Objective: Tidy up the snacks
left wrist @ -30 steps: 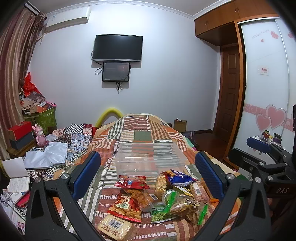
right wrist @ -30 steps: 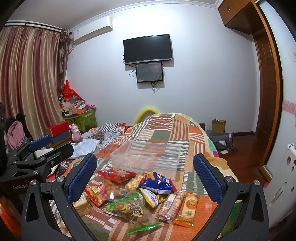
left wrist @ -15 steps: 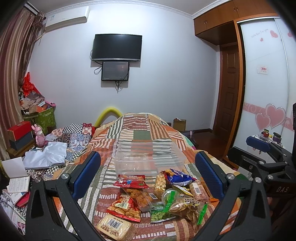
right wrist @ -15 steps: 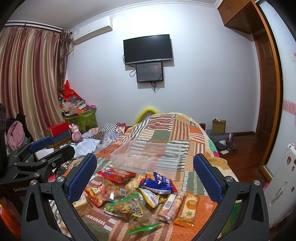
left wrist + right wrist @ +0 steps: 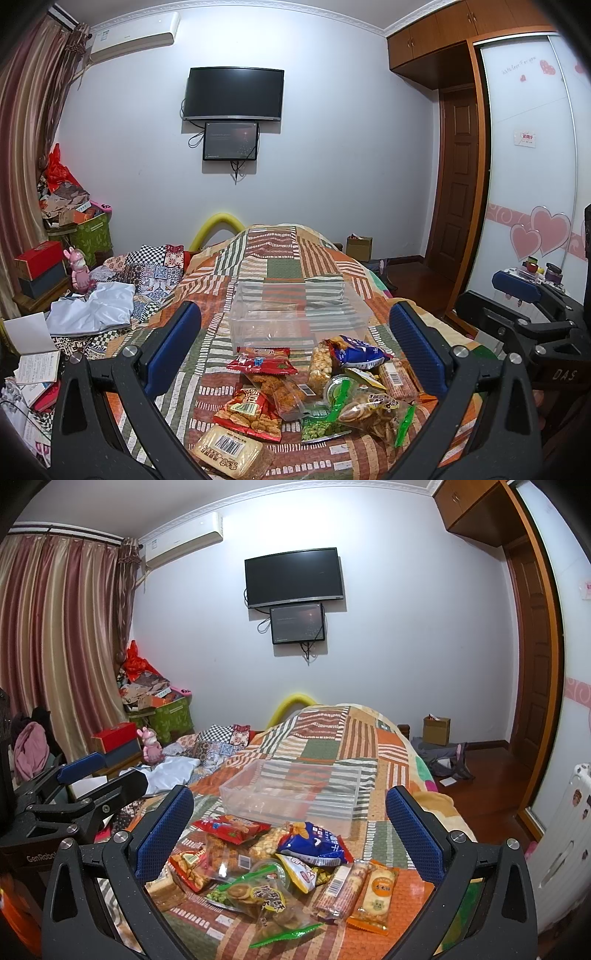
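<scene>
my left hand-held gripper (image 5: 295, 354) hangs over the bed (image 5: 280, 258), blue fingers spread wide, holding and touching nothing. my right hand-held gripper (image 5: 288, 834) is spread just as wide and empty too. between the fingers lies a heap of snack packets (image 5: 310, 391) on the patchwork quilt, a blue bag (image 5: 314, 842) among them. just beyond the heap sits an empty clear plastic bin (image 5: 291, 794).
</scene>
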`<act>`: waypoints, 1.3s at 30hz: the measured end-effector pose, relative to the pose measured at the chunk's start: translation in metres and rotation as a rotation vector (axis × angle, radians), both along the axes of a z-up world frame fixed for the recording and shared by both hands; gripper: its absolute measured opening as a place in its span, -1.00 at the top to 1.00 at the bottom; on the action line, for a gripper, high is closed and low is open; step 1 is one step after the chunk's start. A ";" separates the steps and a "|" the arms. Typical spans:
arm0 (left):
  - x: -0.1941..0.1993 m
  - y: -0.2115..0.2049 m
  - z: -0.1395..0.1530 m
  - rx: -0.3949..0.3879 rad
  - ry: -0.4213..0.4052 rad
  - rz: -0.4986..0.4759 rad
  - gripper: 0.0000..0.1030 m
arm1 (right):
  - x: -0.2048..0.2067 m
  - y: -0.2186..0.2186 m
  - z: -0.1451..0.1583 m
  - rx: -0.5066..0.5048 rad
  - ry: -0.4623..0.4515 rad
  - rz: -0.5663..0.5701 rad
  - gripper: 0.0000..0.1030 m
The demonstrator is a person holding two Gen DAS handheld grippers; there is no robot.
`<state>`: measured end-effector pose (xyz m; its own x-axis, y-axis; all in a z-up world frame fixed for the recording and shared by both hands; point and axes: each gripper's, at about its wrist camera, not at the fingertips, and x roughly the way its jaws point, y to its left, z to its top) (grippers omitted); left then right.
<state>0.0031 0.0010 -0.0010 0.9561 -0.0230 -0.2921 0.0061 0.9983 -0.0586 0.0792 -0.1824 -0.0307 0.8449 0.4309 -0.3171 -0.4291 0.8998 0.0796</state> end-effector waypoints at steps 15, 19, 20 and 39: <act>0.021 0.010 -0.032 -0.009 0.113 -0.008 -1.00 | 0.024 -0.007 -0.029 -0.029 0.091 -0.026 -1.00; 0.035 0.016 -0.049 -0.017 0.181 -0.006 -1.00 | 0.038 -0.014 -0.045 -0.044 0.159 -0.039 -1.00; 0.040 0.019 -0.054 -0.024 0.200 -0.006 -1.00 | 0.042 -0.016 -0.050 -0.047 0.175 -0.045 -1.00; 0.106 0.029 -0.122 -0.128 0.492 -0.009 -0.34 | 0.085 -0.050 -0.108 -0.082 0.417 -0.117 -0.61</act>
<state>0.1089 0.0304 -0.1228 0.7053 -0.0954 -0.7024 -0.0447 0.9829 -0.1784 0.1640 -0.2326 -0.1390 0.6791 0.2995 -0.6702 -0.2703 0.9509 0.1511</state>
